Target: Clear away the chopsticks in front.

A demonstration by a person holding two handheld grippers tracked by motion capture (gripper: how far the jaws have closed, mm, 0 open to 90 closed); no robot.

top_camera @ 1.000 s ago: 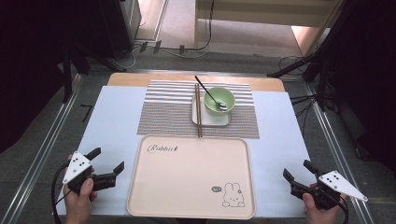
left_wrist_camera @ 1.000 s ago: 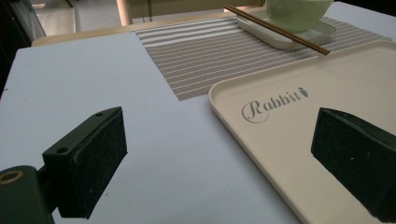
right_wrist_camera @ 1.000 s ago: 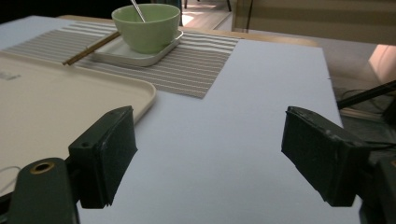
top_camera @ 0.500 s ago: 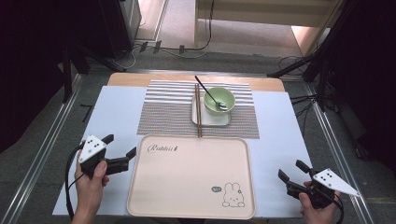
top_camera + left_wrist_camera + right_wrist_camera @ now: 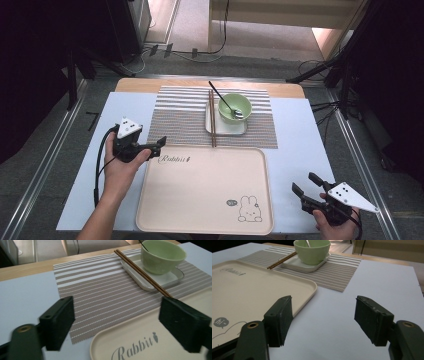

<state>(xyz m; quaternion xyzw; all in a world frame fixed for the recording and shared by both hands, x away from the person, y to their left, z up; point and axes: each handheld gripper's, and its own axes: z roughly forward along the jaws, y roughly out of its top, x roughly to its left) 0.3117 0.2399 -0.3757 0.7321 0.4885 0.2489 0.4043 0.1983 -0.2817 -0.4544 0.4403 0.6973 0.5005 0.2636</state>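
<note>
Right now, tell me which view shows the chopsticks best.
The left gripper view: the chopsticks run close and sharp along the white dish. The high view shows them thin and small; the right gripper view shows only their near ends.

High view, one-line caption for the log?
Open left gripper at the corner of the beige rabbit-print tray, open right gripper beside it; green bowl beyond.

Left gripper (image 5: 150,145) black w/ grey three-cornered plate, black cable, right gripper (image 5: 306,187) same w/ dotted plate, blocky black jaws, brass-looking screw eyes, forearms apparently bare
</note>
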